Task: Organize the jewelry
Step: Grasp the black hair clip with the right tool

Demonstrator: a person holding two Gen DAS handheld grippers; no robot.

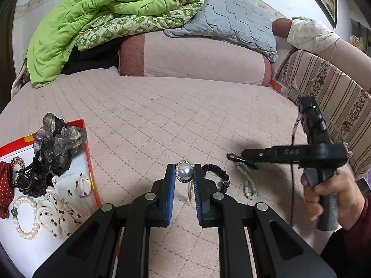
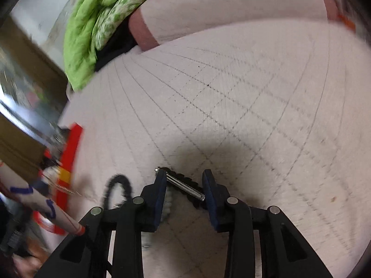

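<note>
In the left wrist view my left gripper [image 1: 184,169] is shut on a pearl brooch [image 1: 184,172] with a gold rim, and a thin gold chain hangs below it. A black hair tie [image 1: 216,173] and a pale bead bracelet [image 1: 249,183] lie on the bed just to its right. A hand [image 1: 329,197] holds my right gripper [image 1: 242,156] low over the bracelet's far end. The right wrist view is blurred, but a sharp silver-and-black hair clip [image 2: 185,186] lies slantwise between the pads of my right gripper [image 2: 184,173], which is shut on it.
A red-rimmed white tray [image 1: 89,159] at the left holds a pearl bracelet [image 1: 23,215], cherry-print scrunchies [image 1: 62,199], a grey scrunchie [image 1: 58,143] and a black claw clip [image 1: 30,180]. A green quilt [image 1: 92,23], grey pillow [image 1: 231,23] and pink bolster [image 1: 197,58] lie at the back.
</note>
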